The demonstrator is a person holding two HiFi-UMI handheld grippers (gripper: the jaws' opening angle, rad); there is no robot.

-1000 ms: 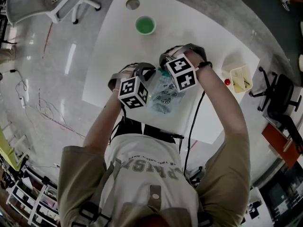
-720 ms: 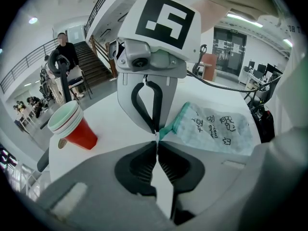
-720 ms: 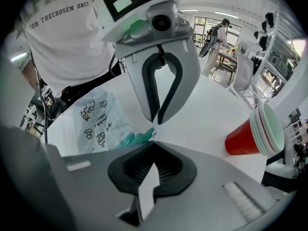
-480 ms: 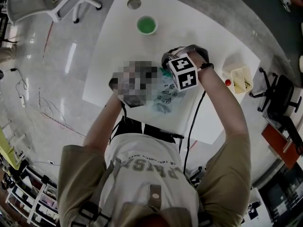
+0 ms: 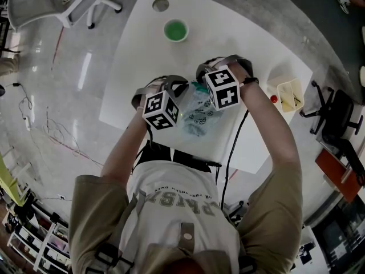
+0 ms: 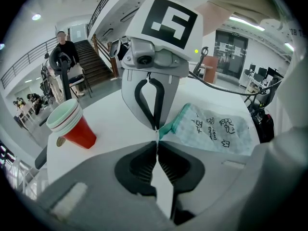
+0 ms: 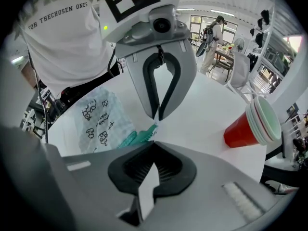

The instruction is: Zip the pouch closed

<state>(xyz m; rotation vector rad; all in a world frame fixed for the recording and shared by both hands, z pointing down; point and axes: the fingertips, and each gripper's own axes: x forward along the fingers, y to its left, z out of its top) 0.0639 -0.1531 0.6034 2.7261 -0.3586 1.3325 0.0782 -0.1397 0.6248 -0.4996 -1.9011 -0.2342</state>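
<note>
Mint-green and half see-through, the pouch (image 5: 197, 116) lies on the white table (image 5: 142, 56), near the middle of the top in the head view. Its body runs toward 6 o'clock from the two grippers. Black doodle drawings and a few printed words are scattered over its pale, finely textured surface. A darker teal band, the zipper edge, runs across the end at 12 o'clock and looks crumpled where the tools meet it. Whether the zip is run shut cannot be told

The left gripper (image 6: 157, 141) reaches that end from 9 o'clock and the right gripper (image 7: 154, 144) from 2 o'clock, their tips nose to nose and all but touching. In the left gripper view its fingers are pressed together, with the teal corner of the pouch nipped at the tips. In the right gripper view its fingers are likewise squeezed tight on the teal end, and the printed body trails off toward 9 o'clock. A small pale tab shows right where the tips meet, though it is too small to tell if it is the zipper pull

A stack of cups (image 5: 175, 30), red outside with a mint one nested on top, stands well apart at 11 o'clock of the pouch. A yellow tray (image 5: 279, 90) sits at 3 o'clock near the table's edge, with a small red thing (image 5: 274, 99) just beside it
</note>
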